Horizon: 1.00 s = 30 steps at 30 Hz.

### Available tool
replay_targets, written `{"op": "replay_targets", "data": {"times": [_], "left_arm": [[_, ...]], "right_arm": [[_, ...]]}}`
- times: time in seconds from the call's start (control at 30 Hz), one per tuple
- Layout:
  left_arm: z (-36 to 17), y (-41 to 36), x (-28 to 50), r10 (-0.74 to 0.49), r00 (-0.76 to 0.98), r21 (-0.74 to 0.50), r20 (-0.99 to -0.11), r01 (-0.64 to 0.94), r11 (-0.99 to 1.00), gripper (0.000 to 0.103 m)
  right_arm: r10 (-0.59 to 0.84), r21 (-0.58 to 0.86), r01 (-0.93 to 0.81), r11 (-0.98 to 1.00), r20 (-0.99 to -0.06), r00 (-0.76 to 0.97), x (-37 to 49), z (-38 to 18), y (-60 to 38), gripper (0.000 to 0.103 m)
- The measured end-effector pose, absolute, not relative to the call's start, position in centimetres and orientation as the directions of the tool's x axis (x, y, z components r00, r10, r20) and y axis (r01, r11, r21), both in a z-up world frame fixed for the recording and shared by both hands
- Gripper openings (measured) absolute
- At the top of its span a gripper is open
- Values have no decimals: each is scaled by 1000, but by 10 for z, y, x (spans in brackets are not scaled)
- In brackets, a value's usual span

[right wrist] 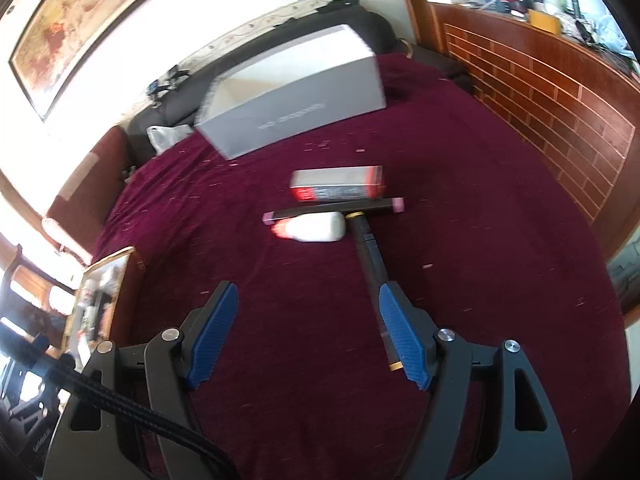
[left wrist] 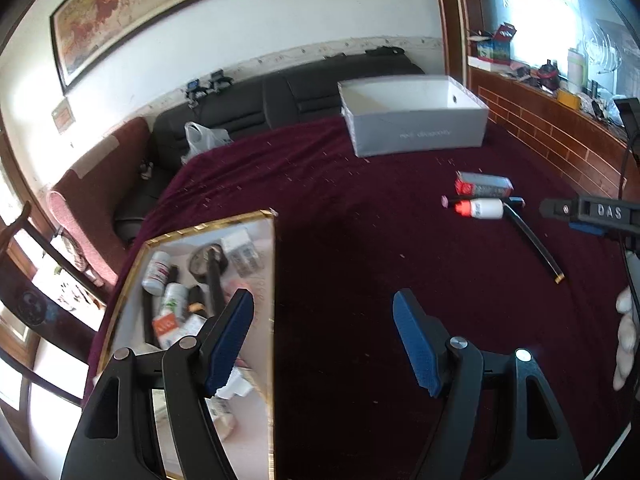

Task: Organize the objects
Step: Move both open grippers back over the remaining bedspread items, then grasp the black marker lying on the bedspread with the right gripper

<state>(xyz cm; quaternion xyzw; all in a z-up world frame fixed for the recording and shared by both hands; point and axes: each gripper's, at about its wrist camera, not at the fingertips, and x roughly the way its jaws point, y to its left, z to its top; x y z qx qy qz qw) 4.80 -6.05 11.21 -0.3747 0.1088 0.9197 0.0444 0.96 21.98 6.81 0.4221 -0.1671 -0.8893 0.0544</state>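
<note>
On the maroon cloth lie a red and grey carton (right wrist: 338, 183), a white bottle with a red cap (right wrist: 314, 229), a thin black tube with pink ends (right wrist: 334, 209) and a long black tube with gold bands (right wrist: 370, 264). They also show in the left wrist view: carton (left wrist: 484, 184), bottle (left wrist: 480, 208), long tube (left wrist: 534, 242). My right gripper (right wrist: 308, 334) is open just short of them, its right finger beside the long tube. My left gripper (left wrist: 324, 342) is open and empty beside a gold-rimmed box (left wrist: 200, 304) holding several bottles and cartons.
An open white box (left wrist: 416, 116) stands at the far side of the cloth; it also shows in the right wrist view (right wrist: 296, 96). A black sofa (left wrist: 280, 92) with a plastic bag (left wrist: 204, 138) lies behind. A brick-patterned wooden wall (right wrist: 552, 92) runs along the right.
</note>
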Motion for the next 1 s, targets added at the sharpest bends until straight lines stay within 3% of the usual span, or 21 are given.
{"op": "replay_targets", "data": {"times": [0.27,0.53,0.6,0.77,1.0], "left_arm": [[63,-42,33,80,-573,65,-815,-227,-972,66],[66,-33,19,131,-571,19,-811,-250,-968,66],[71,-27,11,140,-574,16,-806,-259,-966,66],[84,0,-16,182,-616,20,-766,-306,-952,66],[71,46,-74,253,-566,-66,-784,-330,-942,66]], "right_arm": [[-200,326,-138,-935,-810,-552,-21,34,262,73],[-125,217,-124,-968,-850,-512,-43,12,242,71],[-68,149,-114,-982,-850,-522,-46,11,231,46],[19,48,-115,-992,-854,-520,-44,11,222,14],[-129,258,-158,-953,-817,-561,-15,8,267,13]]}}
